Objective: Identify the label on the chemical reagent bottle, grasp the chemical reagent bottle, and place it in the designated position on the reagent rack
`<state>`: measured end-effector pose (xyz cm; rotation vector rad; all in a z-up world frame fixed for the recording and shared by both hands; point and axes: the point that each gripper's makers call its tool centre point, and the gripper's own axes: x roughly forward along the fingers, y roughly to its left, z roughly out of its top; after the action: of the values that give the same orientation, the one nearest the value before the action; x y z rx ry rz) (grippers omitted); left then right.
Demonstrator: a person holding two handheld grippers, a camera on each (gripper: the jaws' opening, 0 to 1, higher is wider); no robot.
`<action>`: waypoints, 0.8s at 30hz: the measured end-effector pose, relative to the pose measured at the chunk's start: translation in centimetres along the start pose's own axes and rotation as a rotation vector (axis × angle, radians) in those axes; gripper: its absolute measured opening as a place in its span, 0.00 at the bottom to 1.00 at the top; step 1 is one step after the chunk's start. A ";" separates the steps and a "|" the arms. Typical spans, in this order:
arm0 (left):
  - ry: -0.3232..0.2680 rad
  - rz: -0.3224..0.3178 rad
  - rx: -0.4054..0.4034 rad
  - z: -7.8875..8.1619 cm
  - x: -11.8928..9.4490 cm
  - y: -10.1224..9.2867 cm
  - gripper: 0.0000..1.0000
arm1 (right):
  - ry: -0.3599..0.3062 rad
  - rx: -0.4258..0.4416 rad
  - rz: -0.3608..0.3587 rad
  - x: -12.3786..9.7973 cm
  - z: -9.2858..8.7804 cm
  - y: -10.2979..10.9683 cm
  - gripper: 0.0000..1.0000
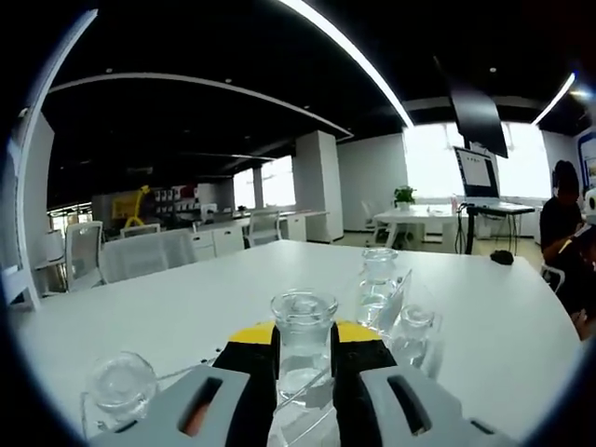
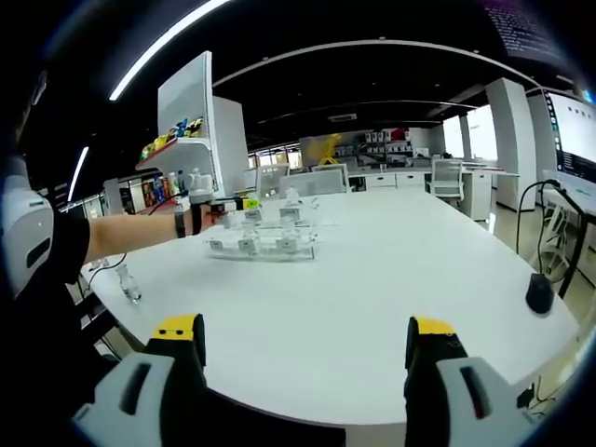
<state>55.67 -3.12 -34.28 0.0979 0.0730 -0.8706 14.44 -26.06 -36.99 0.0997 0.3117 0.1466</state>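
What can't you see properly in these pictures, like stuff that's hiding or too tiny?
- Left gripper view: the lower part of the held bottle is hidden between the left gripper jaws, so no label can be read.
- Right gripper view: the labels on the rack bottles are too small to read.
- Right gripper view: the small bottle near the table edge is too tiny to identify.

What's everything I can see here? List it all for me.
Bottle: one, clear glass, between the left gripper's jaws.
Other bottles: at least three, clear, near it.
Rack: one, clear, on the table's far side.
Lone bottle: one, clear, near the table edge.
Table: one, white.
Mouse: one, black, table's right edge.
Chairs: several, white, behind the table.
Left gripper: yellow-tipped, shut on the bottle.
Right gripper: yellow-tipped, open.
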 end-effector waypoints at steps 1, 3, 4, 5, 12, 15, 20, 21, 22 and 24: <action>-0.002 0.001 -0.005 0.0 -0.1 0.0 0.23 | 0.000 0.000 -0.001 -0.1 0.0 0.0 0.85; -0.043 0.020 -0.019 0.8 -0.5 0.3 0.25 | -0.002 -0.001 -0.002 -0.2 0.1 0.0 0.85; -0.063 0.020 -0.025 1.2 -0.6 0.4 0.25 | -0.005 -0.002 0.000 -0.2 0.2 0.1 0.85; -0.054 0.015 -0.032 1.3 -0.7 0.4 0.26 | -0.011 -0.002 0.005 -0.2 0.3 0.3 0.86; -0.053 -0.007 -0.017 1.5 -1.3 -0.1 0.30 | -0.012 -0.006 0.010 -0.2 0.4 0.6 0.85; -0.037 -0.028 -0.023 1.2 -1.4 -0.5 0.36 | -0.017 -0.009 0.015 -0.3 0.6 0.9 0.86; -0.041 -0.051 -0.008 1.1 -2.3 -0.9 0.42 | -0.021 -0.012 0.015 -0.5 0.8 1.0 0.86; -0.046 -0.057 -0.005 1.2 -2.6 -1.1 0.42 | -0.022 -0.014 0.014 -0.5 0.8 1.0 0.86; -0.053 -0.056 0.005 1.3 -3.0 -1.1 0.42 | -0.025 -0.014 0.016 -0.5 0.9 1.1 0.86; -0.058 -0.064 0.021 1.3 -3.7 -1.2 0.43 | -0.029 -0.013 0.022 -0.5 1.0 1.3 0.86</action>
<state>52.40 -1.24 -32.63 0.0900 0.0133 -0.9377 14.13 -24.98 -35.71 0.0922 0.2804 0.1687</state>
